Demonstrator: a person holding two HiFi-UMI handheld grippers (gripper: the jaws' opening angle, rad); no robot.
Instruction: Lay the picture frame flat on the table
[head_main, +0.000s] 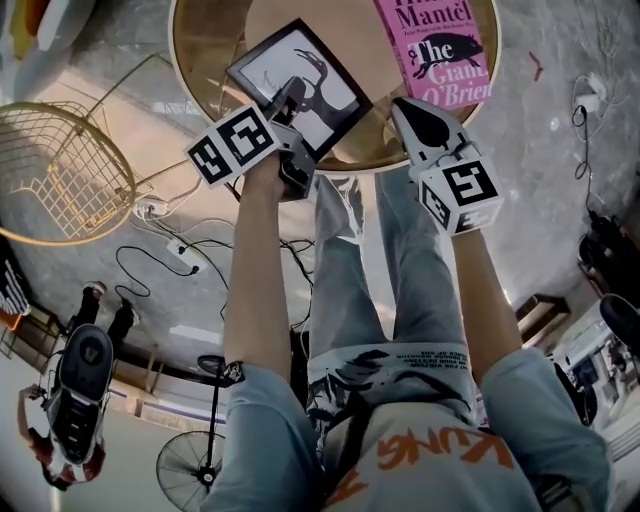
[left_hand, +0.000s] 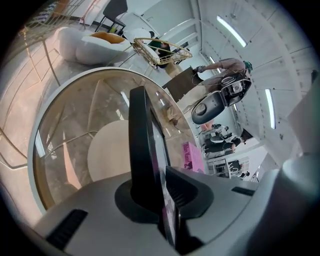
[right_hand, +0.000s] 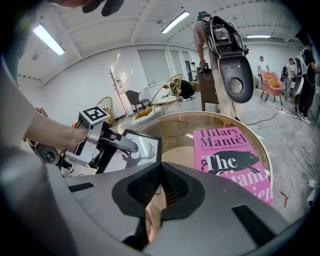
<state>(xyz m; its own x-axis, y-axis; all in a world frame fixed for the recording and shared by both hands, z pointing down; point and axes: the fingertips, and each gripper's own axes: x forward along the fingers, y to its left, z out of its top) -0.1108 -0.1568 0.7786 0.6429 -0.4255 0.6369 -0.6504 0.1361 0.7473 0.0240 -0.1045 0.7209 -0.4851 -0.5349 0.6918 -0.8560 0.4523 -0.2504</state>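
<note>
Gripping the picture frame (head_main: 268, 66) by its near edge, the left gripper (head_main: 291, 101) held it tilted at the near side of the round glass table (head_main: 181, 62) — just left of a pink book (head_main: 440, 45). The right gripper (head_main: 409, 114) hovered beside it, jaws closed — nothing between them.

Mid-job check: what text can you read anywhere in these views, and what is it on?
"Hilary Mantel": pink book cover.
"The Giant, O'Brien": same cover.
Small line under the author's name: too small to read.
Orange letters on the person's shirt: upside down, unclear.
Black picture frame: no words.
</note>
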